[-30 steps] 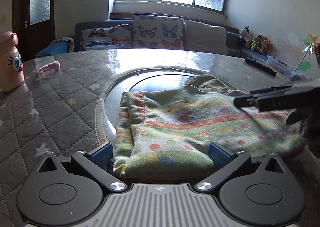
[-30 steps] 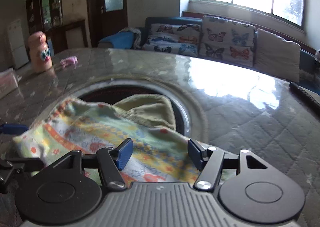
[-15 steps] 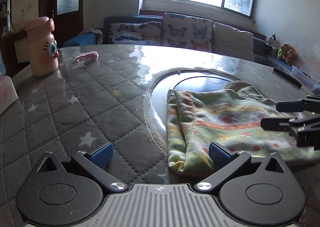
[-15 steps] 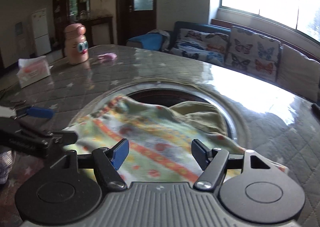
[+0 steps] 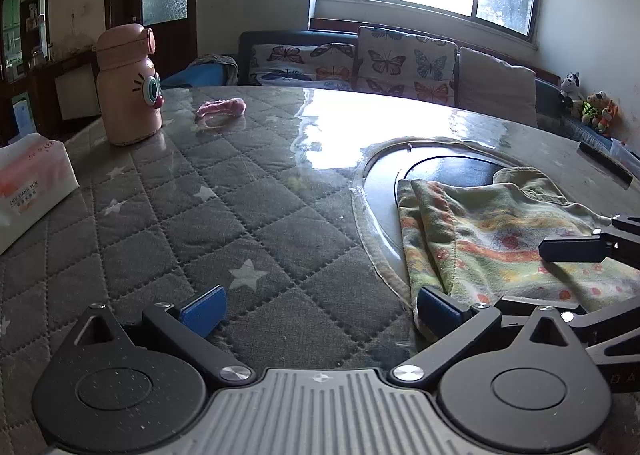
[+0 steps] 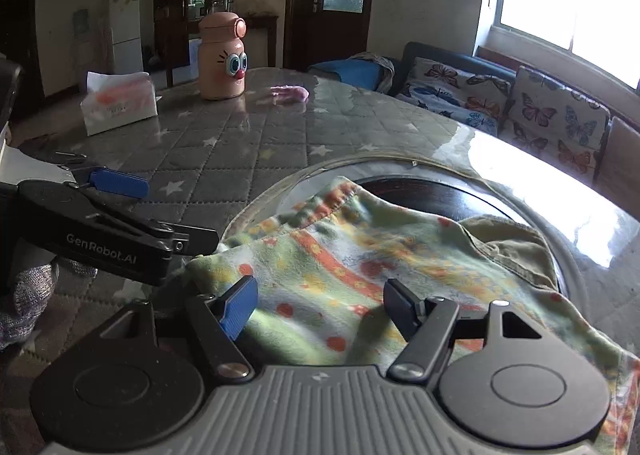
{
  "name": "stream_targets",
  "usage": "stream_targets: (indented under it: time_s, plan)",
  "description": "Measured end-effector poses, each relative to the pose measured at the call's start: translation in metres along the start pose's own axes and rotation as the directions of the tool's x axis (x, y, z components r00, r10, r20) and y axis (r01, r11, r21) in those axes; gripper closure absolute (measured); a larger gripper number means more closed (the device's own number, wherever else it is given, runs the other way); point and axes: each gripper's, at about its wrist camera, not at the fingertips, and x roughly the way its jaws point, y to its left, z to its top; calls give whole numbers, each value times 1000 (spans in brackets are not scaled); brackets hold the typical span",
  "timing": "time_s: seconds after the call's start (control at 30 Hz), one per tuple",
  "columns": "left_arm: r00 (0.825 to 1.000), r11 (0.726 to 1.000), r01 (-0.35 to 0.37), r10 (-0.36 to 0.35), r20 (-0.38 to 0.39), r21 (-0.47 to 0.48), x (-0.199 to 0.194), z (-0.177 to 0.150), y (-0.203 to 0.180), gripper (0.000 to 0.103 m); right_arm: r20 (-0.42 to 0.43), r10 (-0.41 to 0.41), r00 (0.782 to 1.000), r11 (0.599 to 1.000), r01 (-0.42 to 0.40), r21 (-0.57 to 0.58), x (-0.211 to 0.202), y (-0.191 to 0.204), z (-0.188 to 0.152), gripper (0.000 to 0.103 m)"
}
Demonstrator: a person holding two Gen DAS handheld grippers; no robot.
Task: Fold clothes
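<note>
A folded green garment (image 5: 492, 239) with orange stripes and red dots lies on the round glass centre (image 5: 380, 191) of the table. My left gripper (image 5: 320, 309) is open over the quilted table cover, just left of the garment's folded edge; nothing sits between its fingers. In the right wrist view the garment (image 6: 360, 255) spreads under my right gripper (image 6: 320, 305), whose jaws stand open above the cloth without pinching it. The left gripper (image 6: 160, 211) shows there at the left, and the right gripper (image 5: 560, 275) shows at the right edge of the left wrist view.
A pink cartoon-face bottle (image 5: 128, 87), a tissue pack (image 5: 28, 187) and a small pink item (image 5: 222, 107) sit on the far left of the table. A black bar (image 5: 604, 161) lies at the right rim. A sofa with butterfly cushions (image 5: 400, 59) stands behind.
My left gripper has swung left off the garment onto the quilted cover. The right gripper has shifted and rolled, its jaws a little wider, with the garment still below it.
</note>
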Motion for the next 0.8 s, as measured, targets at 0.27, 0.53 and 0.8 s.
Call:
stream_targets:
  time_s: [0.27, 0.53, 0.8]
  plan:
    - [1000, 1000, -5, 5, 0, 3, 1, 0, 0, 0, 1, 37, 999, 998, -37, -41, -5, 10, 0, 32]
    - [1000, 1000, -11, 11, 3, 9, 2, -1, -1, 0, 34, 10, 999, 999, -11, 33, -43, -22, -5, 32]
    - [1000, 1000, -14, 14, 4, 11, 4, 0, 1, 0, -9, -133, 991, 976, 133, 170, -62, -82, -27, 32]
